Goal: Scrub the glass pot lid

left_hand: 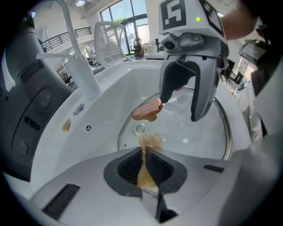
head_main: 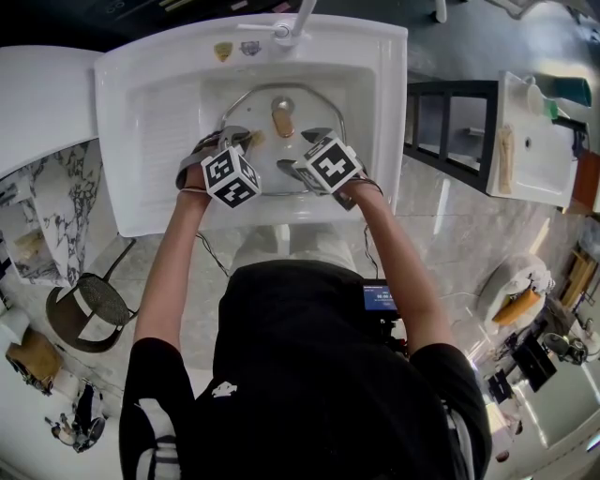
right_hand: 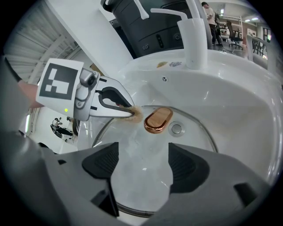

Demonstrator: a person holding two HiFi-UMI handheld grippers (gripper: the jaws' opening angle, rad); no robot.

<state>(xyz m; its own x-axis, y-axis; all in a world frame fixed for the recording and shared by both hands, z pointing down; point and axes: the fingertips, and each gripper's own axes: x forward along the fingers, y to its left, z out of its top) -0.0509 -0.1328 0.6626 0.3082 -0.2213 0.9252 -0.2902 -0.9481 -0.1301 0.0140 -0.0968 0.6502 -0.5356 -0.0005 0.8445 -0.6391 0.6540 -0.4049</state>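
The glass pot lid (head_main: 246,97) lies in the white sink (head_main: 150,112), its copper handle (head_main: 282,119) facing up. My left gripper (head_main: 240,140) is shut on a small tan sponge (left_hand: 144,174), and the sponge tip (right_hand: 135,113) touches the glass just left of the handle (right_hand: 158,119). My right gripper (head_main: 302,152) is open over the near right part of the lid (right_hand: 146,150), with its jaws wide apart above the glass and nothing between them. In the left gripper view the right gripper (left_hand: 181,103) hovers beside the handle (left_hand: 147,109).
The white faucet (head_main: 291,28) rises at the sink's back rim, with two small stickers (head_main: 234,49) beside it. The drain (right_hand: 176,129) shows through the glass. A black rack (head_main: 450,122) stands to the right and a round stool (head_main: 89,309) to the lower left.
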